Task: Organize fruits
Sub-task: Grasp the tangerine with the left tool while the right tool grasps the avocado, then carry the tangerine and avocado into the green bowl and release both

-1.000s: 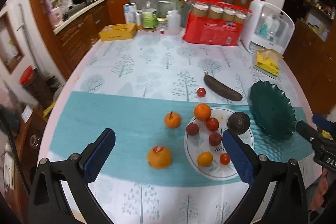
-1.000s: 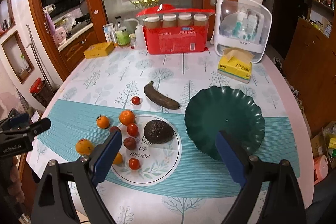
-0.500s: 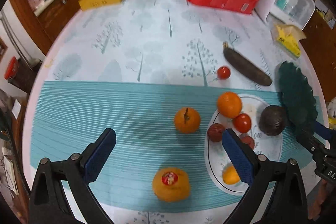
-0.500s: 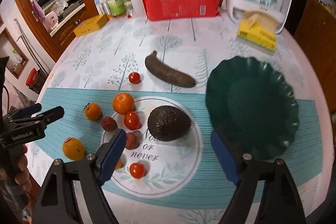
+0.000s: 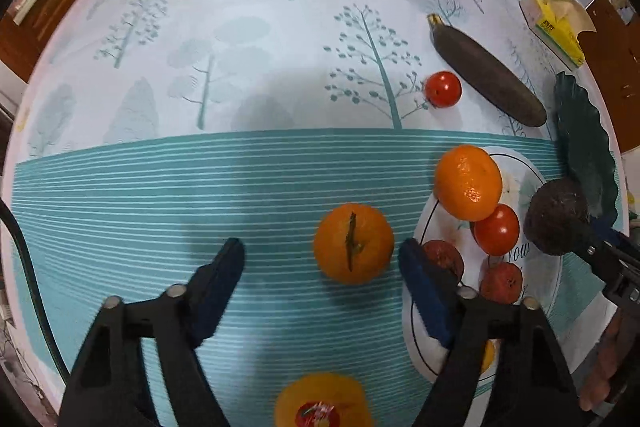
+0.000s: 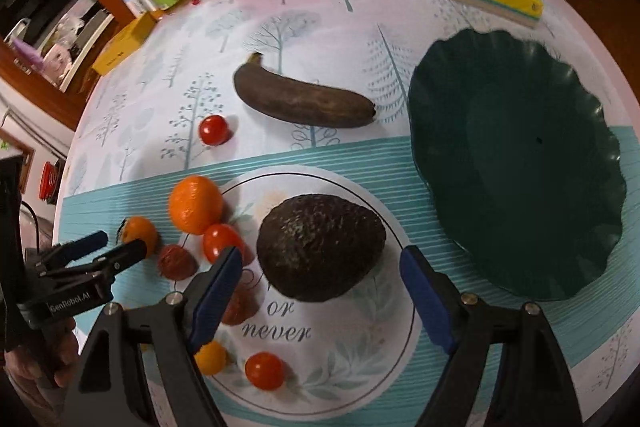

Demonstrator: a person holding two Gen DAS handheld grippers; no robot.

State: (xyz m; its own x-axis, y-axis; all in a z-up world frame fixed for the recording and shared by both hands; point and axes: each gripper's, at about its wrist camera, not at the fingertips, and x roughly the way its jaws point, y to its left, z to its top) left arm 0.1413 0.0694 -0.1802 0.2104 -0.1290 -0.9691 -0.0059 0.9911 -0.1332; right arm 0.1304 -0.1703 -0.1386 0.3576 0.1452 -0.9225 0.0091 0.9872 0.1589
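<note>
Left gripper [image 5: 320, 257] over teal cloth, jaws just narrowing but not yet pinching, small orange [image 5: 353, 243] between the pads, nearer the right one, apart from both. Right gripper [image 6: 320, 267] likewise unclenched and closing in, straddling the avocado [image 6: 320, 245] on the white plate [image 6: 384, 355], no pad contact seen. Green dish [image 6: 516, 163] at 2 o'clock of the avocado, banana [image 6: 304, 101] at 12.

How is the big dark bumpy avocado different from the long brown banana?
The dark bumpy avocado is round and fat; the brown banana is long and thin. The avocado's skin is pebbly, the banana's smoother. The avocado sits on the white printed plate between the right gripper's open fingers; the banana lies on the tree-patterned tablecloth. Both are dark and untouched.
</note>
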